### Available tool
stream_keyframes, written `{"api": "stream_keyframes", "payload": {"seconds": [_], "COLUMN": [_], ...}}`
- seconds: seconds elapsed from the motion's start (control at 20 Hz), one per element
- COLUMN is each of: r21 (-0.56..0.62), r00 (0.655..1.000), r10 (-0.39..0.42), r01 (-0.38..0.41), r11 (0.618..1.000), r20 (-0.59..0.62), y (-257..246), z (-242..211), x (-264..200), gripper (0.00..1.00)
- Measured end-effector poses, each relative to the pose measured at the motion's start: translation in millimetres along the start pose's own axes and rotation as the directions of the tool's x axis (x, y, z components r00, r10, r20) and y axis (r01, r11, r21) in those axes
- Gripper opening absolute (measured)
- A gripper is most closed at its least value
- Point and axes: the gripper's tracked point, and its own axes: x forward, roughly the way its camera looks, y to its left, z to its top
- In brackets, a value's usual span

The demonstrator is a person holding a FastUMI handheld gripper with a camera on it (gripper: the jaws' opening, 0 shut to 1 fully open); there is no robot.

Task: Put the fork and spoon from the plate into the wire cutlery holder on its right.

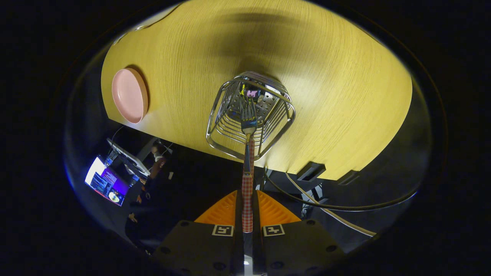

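I look straight down on a yellow wooden table (326, 76). My gripper (247, 203) is shut on the red-and-white checked handle of a fork (248, 120). The fork points away from the fingers, and its metal tines hang over the open top of the wire cutlery holder (218, 130), which stands on the table beyond the fingers. Inside the holder I see its perforated bottom and something small and coloured that I cannot make out. A pink plate (129, 95) lies on the table well to the left of the holder, and it looks bare.
The table's near edge (184, 143) runs just under the holder. Below it are dark cables (330, 207), a table leg and a lit laptop screen (105, 183) off to the left, near a person's hand.
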Motion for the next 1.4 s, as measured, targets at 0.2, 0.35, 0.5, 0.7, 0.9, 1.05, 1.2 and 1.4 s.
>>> {"api": "stream_keyframes", "payload": {"seconds": [0.2, 0.35, 0.5, 0.7, 0.9, 1.05, 1.2, 1.4], "r21": [0.034, 0.032, 0.028, -0.018, -0.044, -0.018, 0.012, 0.061], "r00": [0.999, 0.991, 0.962, 0.838, 0.632, 0.43, 0.247, -0.019], "r10": [0.011, 0.029, 0.063, 0.13, 0.127, 0.059, -0.011, -0.061], "r01": [-0.013, -0.034, -0.073, -0.141, -0.146, -0.1, -0.003, 0.016], "r11": [0.999, 0.999, 0.997, 0.99, 0.988, 0.995, 1.0, 0.998], "r20": [0.053, 0.132, 0.266, 0.53, 0.764, 0.901, 0.969, 0.998], "y": [0, 0, 4, 13, 19, 19, 17, 39], "z": [17, 27, 37, 46, 45, 37, 20, -11], "x": [1, -3, -15, -36, -68, -97, -131, -187], "gripper": [0.15, 0.2, 0.31, 0.59, 0.85, 0.95, 0.99, 0.99]}}
